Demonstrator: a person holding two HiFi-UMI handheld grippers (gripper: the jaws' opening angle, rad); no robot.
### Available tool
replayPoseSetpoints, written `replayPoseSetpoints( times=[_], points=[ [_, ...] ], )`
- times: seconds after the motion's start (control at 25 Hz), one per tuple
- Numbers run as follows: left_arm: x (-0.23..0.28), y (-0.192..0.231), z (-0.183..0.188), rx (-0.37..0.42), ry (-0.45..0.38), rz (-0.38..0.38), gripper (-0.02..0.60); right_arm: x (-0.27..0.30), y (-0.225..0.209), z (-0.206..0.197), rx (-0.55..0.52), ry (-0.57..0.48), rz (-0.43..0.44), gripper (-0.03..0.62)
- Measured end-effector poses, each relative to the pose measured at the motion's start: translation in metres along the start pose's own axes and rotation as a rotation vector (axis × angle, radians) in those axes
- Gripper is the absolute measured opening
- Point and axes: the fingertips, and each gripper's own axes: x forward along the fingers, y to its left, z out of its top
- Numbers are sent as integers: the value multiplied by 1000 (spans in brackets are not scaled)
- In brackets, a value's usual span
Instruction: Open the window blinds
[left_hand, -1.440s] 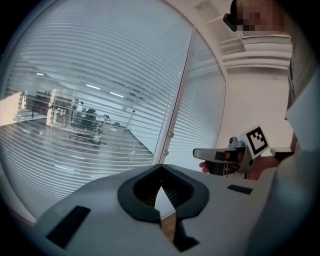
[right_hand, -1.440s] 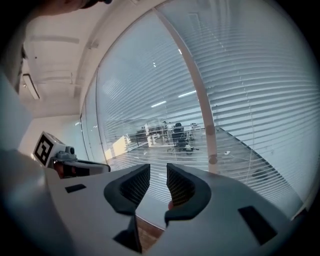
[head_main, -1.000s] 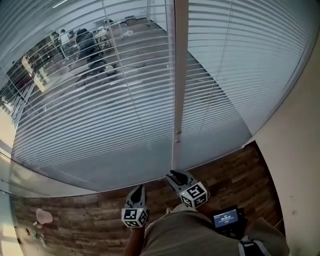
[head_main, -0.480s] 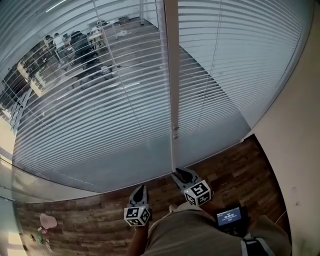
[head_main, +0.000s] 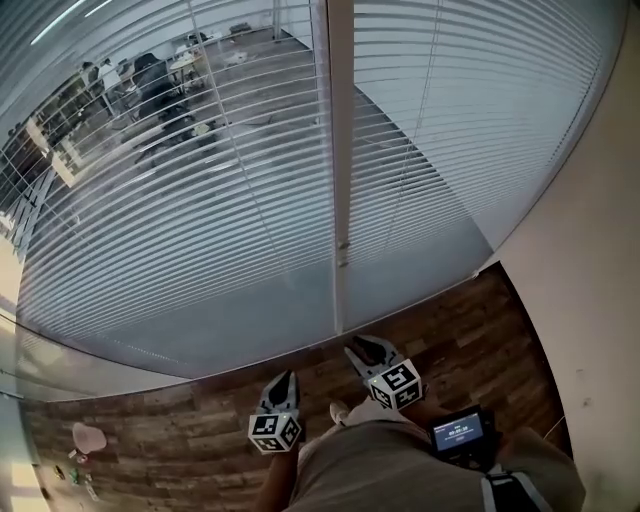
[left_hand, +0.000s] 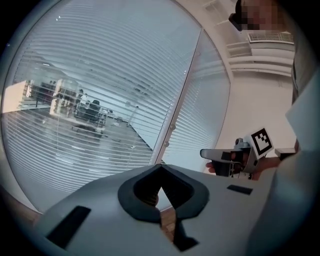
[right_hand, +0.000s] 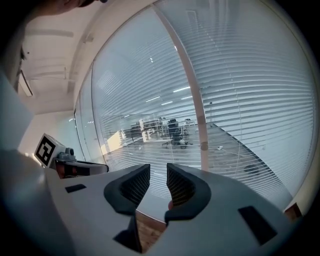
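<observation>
Grey horizontal window blinds (head_main: 180, 220) cover the glass wall ahead, with a second panel (head_main: 470, 120) to the right of a white post (head_main: 333, 150). Their slats stand part-tilted, so an office shows through. Thin cords (head_main: 226, 130) hang in front of each panel. Low in the head view, my left gripper (head_main: 283, 380) is shut on nothing and points at the glass. Beside it my right gripper (head_main: 358, 350) is open and empty, near the post's foot. The left gripper view shows the shut jaws (left_hand: 161, 187) and the right gripper (left_hand: 215, 154). In the right gripper view a gap (right_hand: 158, 182) shows between the jaws.
Dark wood floor (head_main: 180, 430) runs along the foot of the glass. A beige wall (head_main: 590, 300) closes the right side. A small screen device (head_main: 460, 432) hangs at the person's waist. A pink object (head_main: 88, 437) lies on the floor at far left.
The view has swung, so the post now sits further left. Both grippers have drifted slightly right and down. Neither gripper's jaws have changed.
</observation>
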Motion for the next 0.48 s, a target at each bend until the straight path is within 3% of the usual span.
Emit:
replayPoseSetpoints(
  times=[0.48],
  points=[
    [-16,-34,-30,21,17,63,12,-51,-15,-15,-9,-36,29,110]
  ],
)
